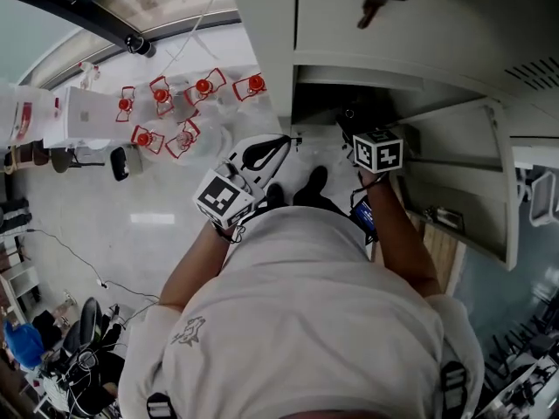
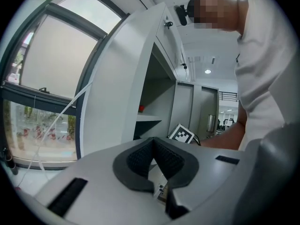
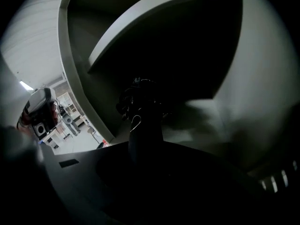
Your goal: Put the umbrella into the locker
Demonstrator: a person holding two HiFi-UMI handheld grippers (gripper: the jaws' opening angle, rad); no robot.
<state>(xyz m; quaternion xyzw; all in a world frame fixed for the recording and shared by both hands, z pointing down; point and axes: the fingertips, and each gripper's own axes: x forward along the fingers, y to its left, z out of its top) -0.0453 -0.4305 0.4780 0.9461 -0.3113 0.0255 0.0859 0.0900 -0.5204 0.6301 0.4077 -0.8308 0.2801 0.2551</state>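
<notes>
Locker (image 1: 437, 42): one, white, with one door (image 1: 489, 173) open at right.
Umbrella (image 3: 145, 125): one, dark.
Grippers: two, left gripper (image 1: 260, 157) and right gripper (image 3: 146, 156).
Marker cubes: two, one per gripper.
Red-framed objects (image 1: 161, 94), far left on the floor: six, kind unclear.
Person (image 1: 314, 321): one, in a white shirt.

The umbrella (image 3: 143, 125) is black and folded into a short, compact bundle, with a thin loop of strap at its side. It stands up from between the right gripper's (image 3: 146, 146) jaws, its far end reaching into a dark compartment (image 3: 187, 60) of the locker (image 1: 393, 33). The locker is pale grey metal. The compartment's door (image 1: 489, 177) stands swung open at the head view's right.
</notes>
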